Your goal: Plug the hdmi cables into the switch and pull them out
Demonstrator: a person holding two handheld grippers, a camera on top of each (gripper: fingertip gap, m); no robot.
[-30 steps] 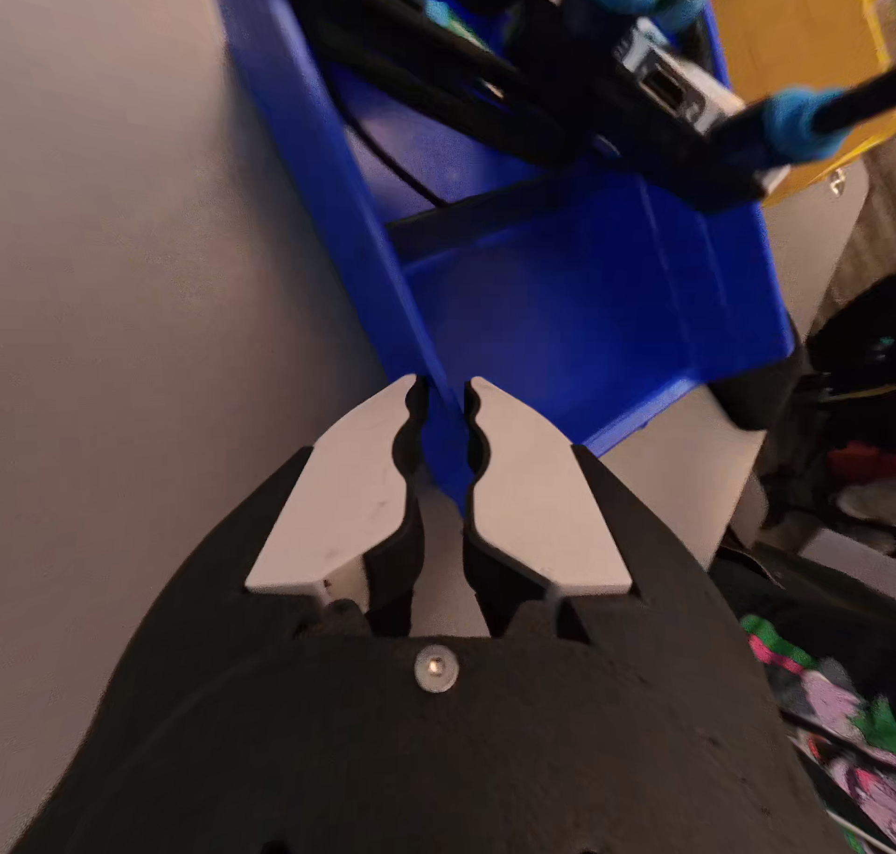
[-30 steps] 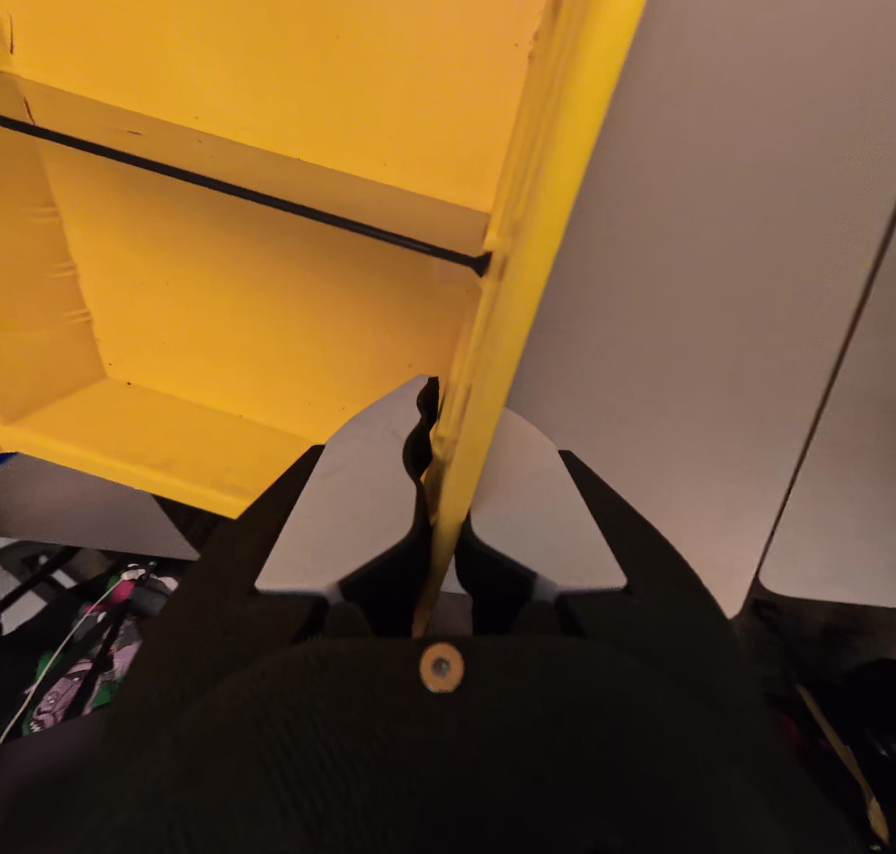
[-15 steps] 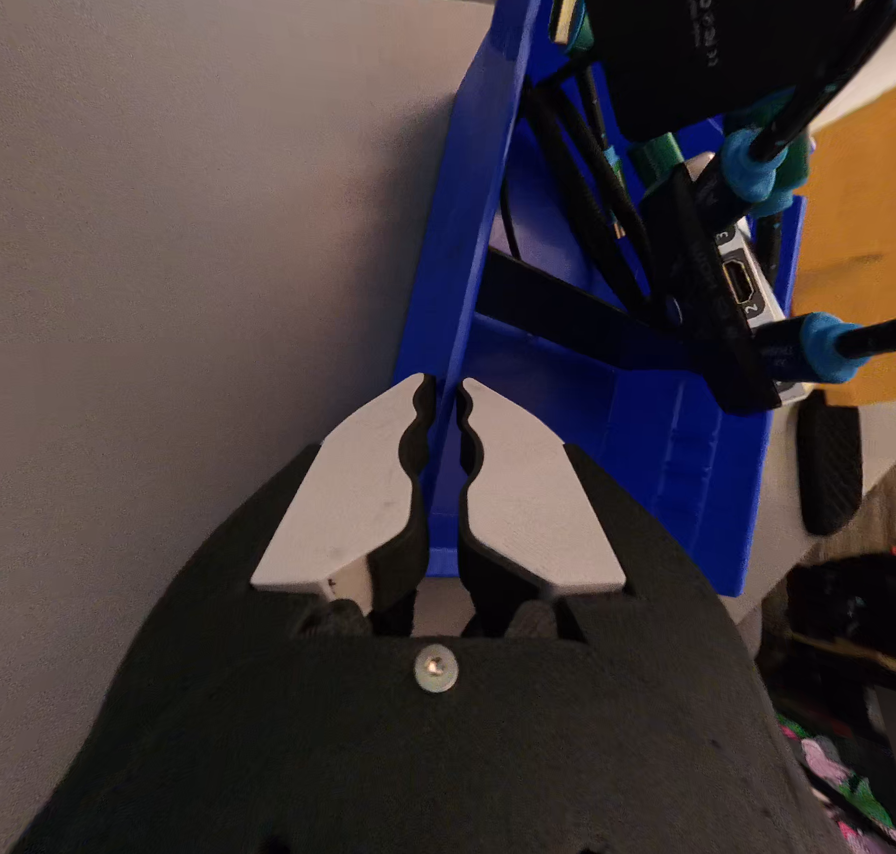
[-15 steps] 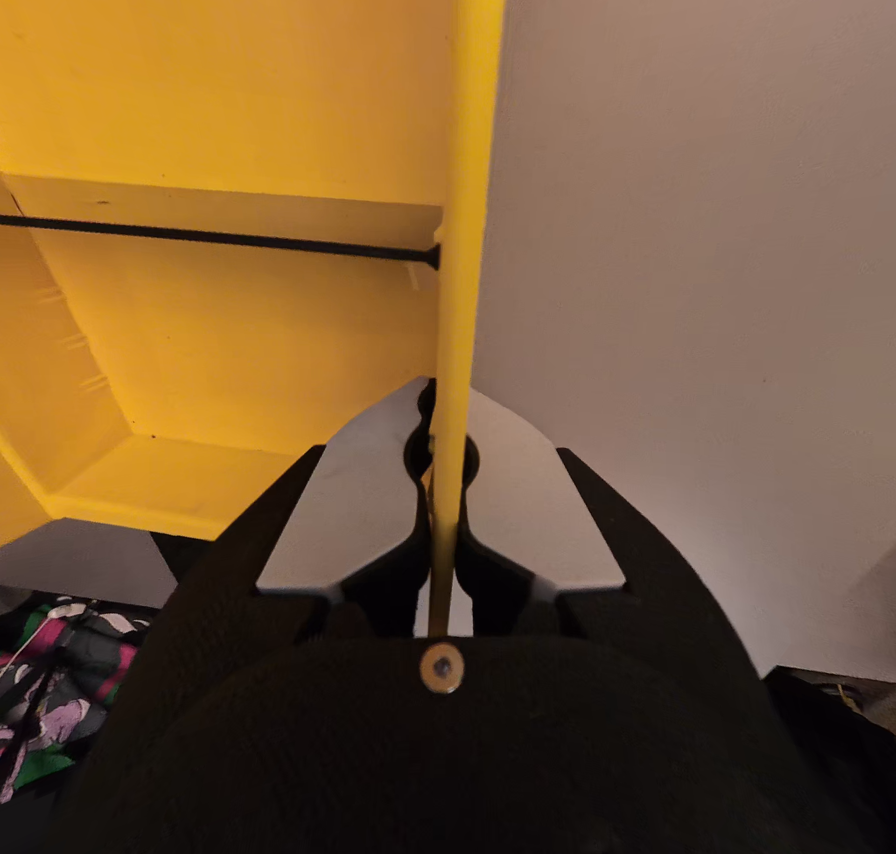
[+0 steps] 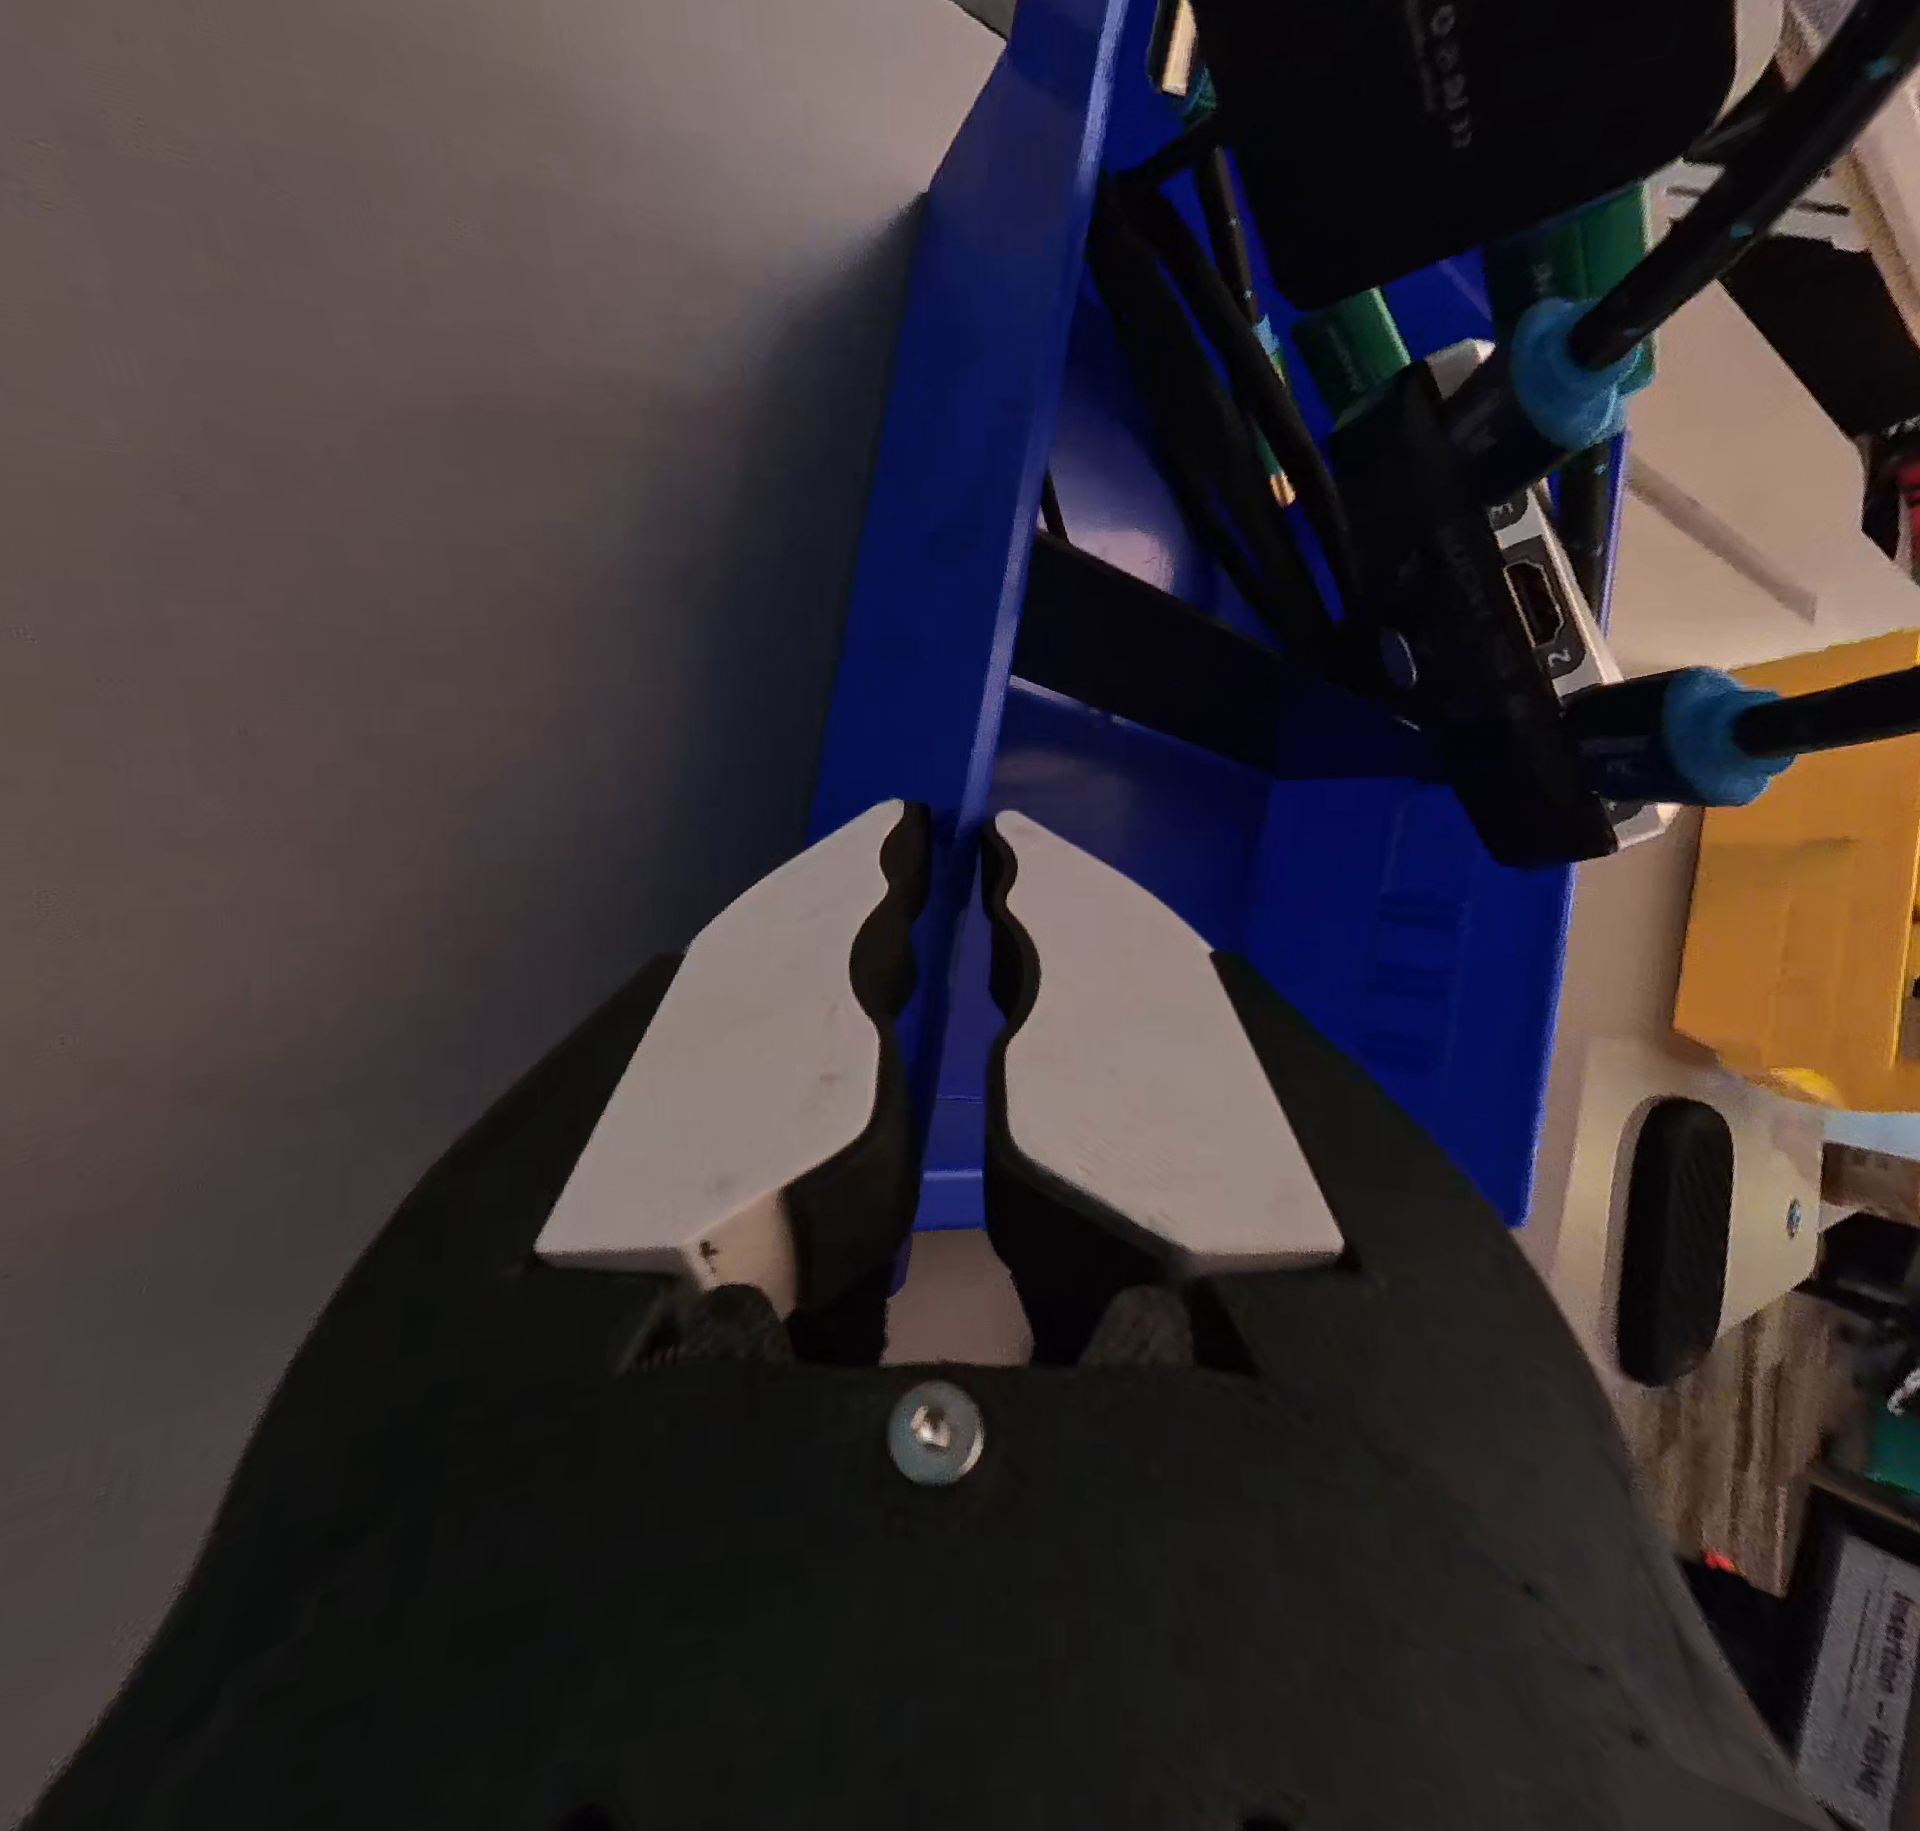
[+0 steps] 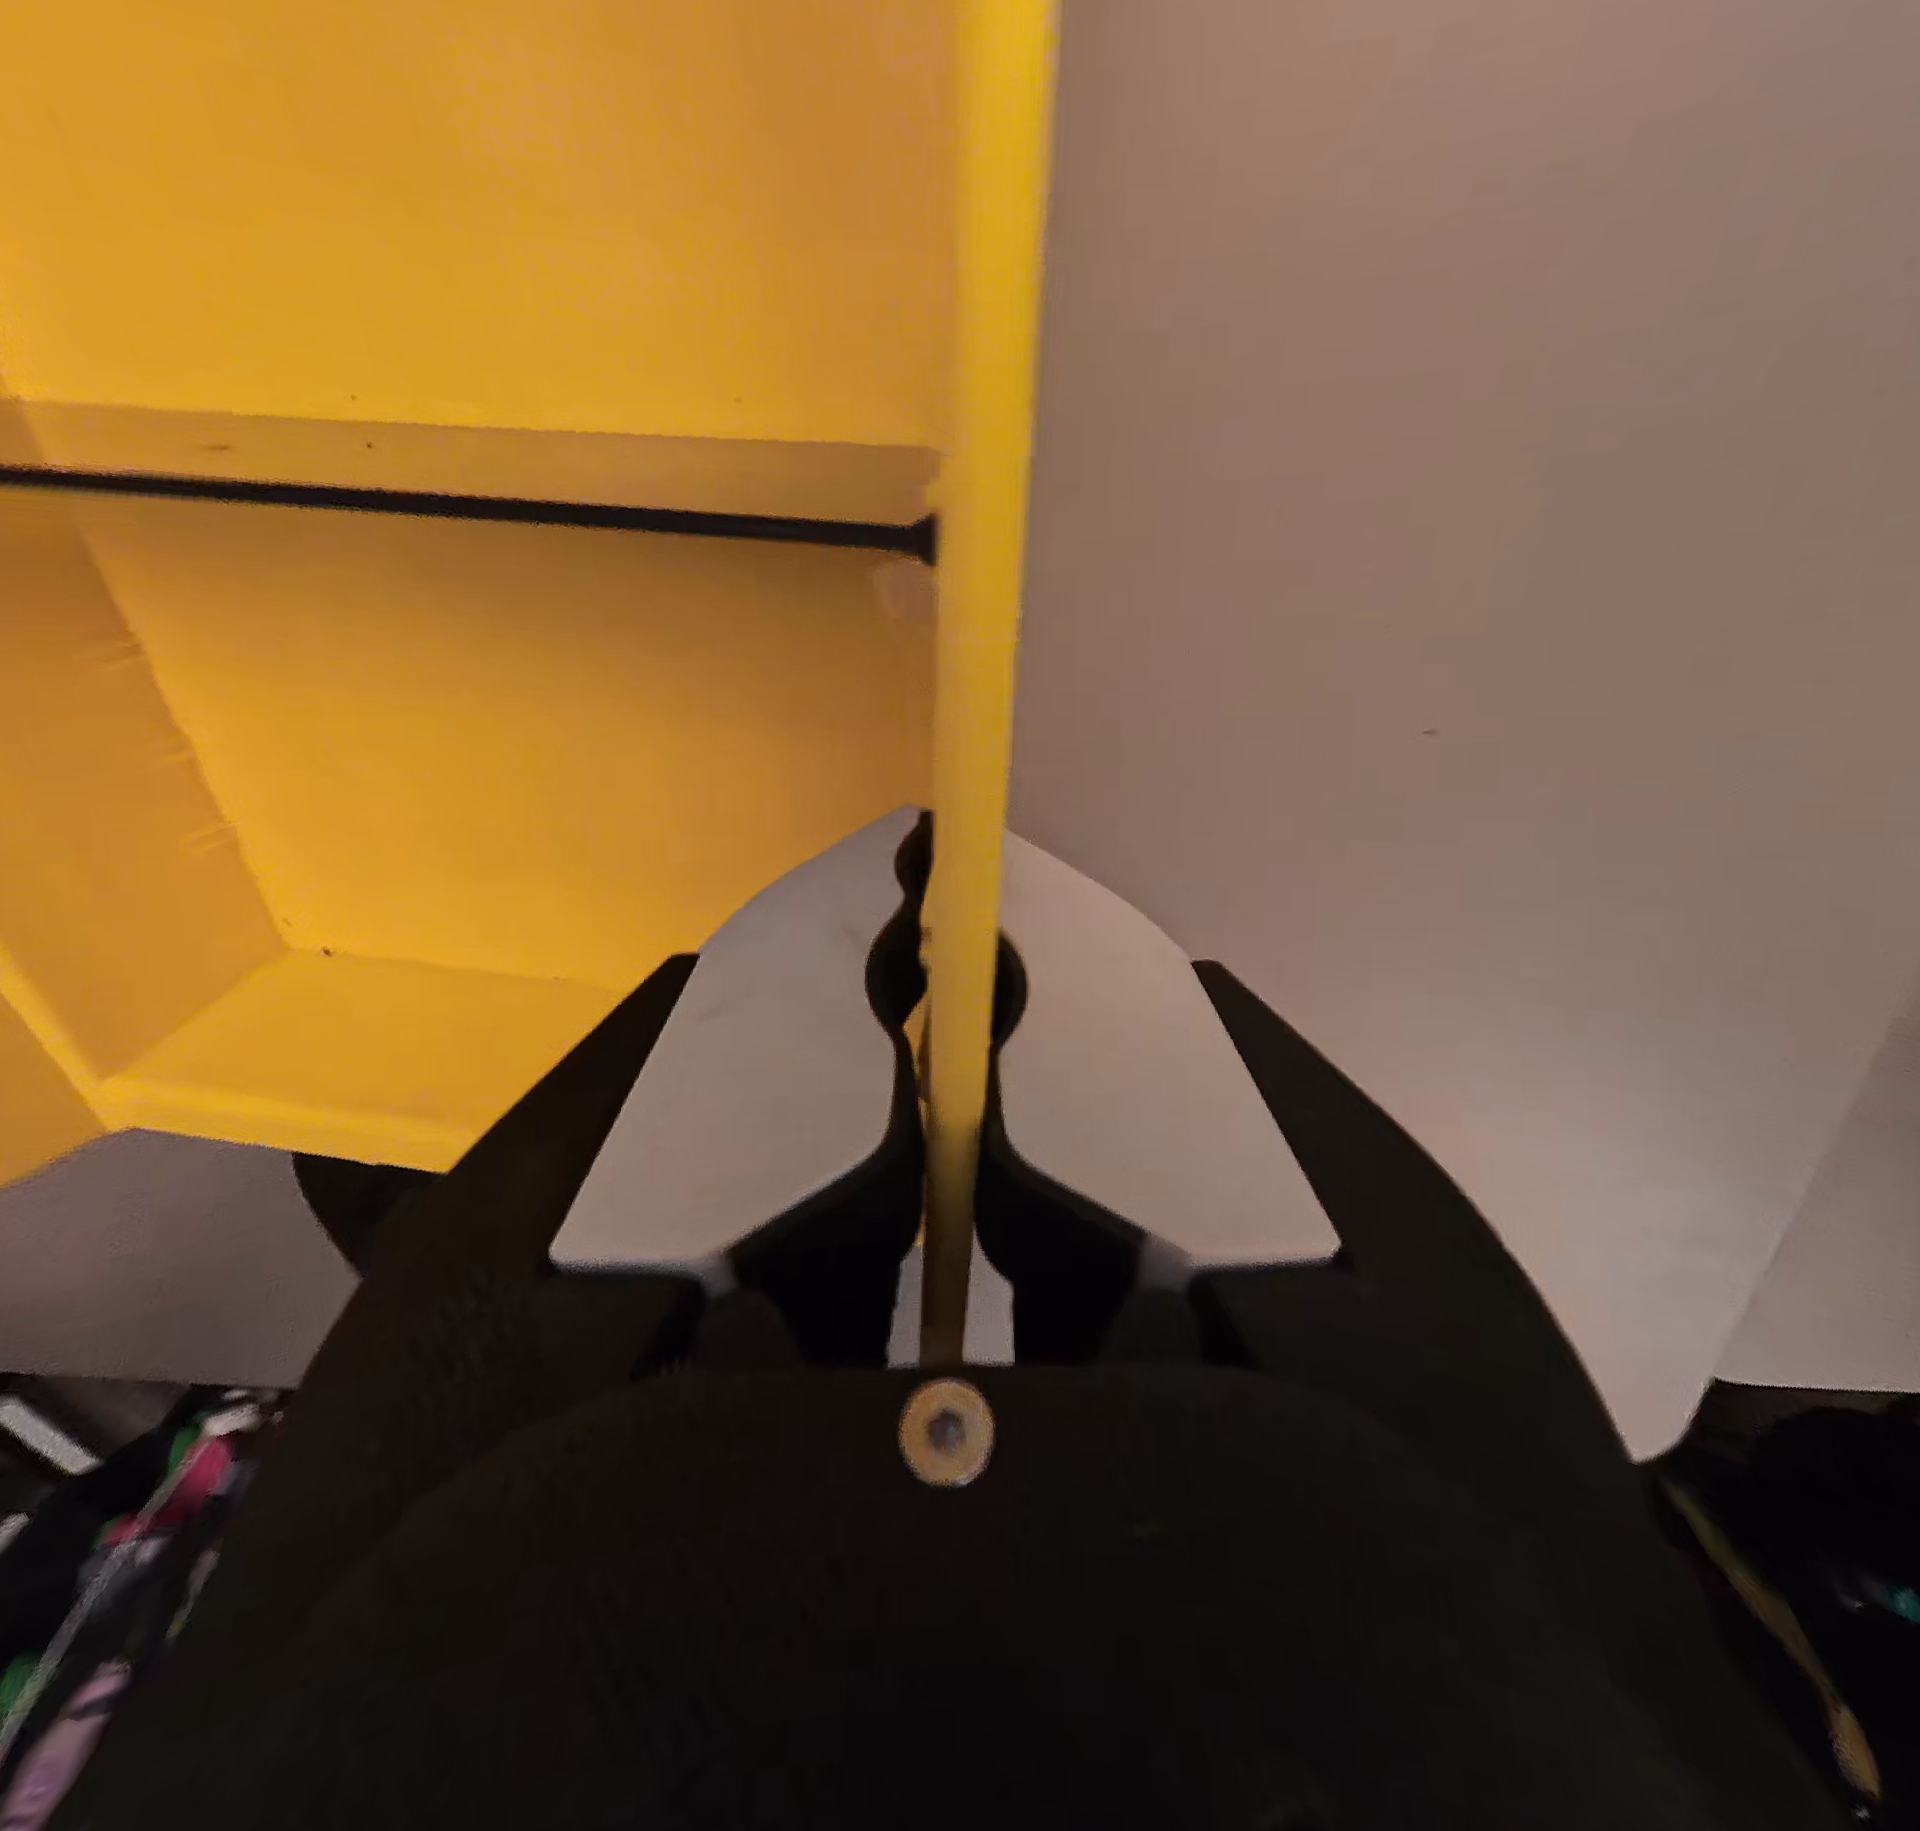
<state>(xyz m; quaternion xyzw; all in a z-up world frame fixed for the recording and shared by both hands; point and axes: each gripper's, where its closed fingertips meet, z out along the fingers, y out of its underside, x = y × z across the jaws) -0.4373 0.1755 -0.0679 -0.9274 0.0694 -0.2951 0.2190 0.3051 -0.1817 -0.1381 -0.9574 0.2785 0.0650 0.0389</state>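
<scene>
My left gripper [image 5: 948,831] is shut on the left side wall of a blue bin [image 5: 966,534]. Inside the bin lie a black and white HDMI switch [image 5: 1512,638] with an empty port facing me, black HDMI cables with blue collars [image 5: 1714,737], green plugs [image 5: 1351,347] and a large black box [image 5: 1455,67]. One blue-collared cable is plugged into the switch's near end. My right gripper [image 6: 961,836] is shut on the right side wall of an empty yellow bin [image 6: 982,431], which has a thin black rod [image 6: 468,514] across it.
Both bins rest on a pale grey table [image 5: 416,431], also in the right wrist view [image 6: 1455,534]. The yellow bin [image 5: 1797,846] shows right of the blue one. A black oval cut-out [image 5: 1673,1241] sits at the table's near edge. Cluttered items lie below the table edge [image 6: 104,1573]. There is about 85 cm between the tips of the two grippers.
Both bins have swung round in my view: the blue wall now runs nearly straight up from my left gripper, the yellow wall straight up from my right. Both grips held.
</scene>
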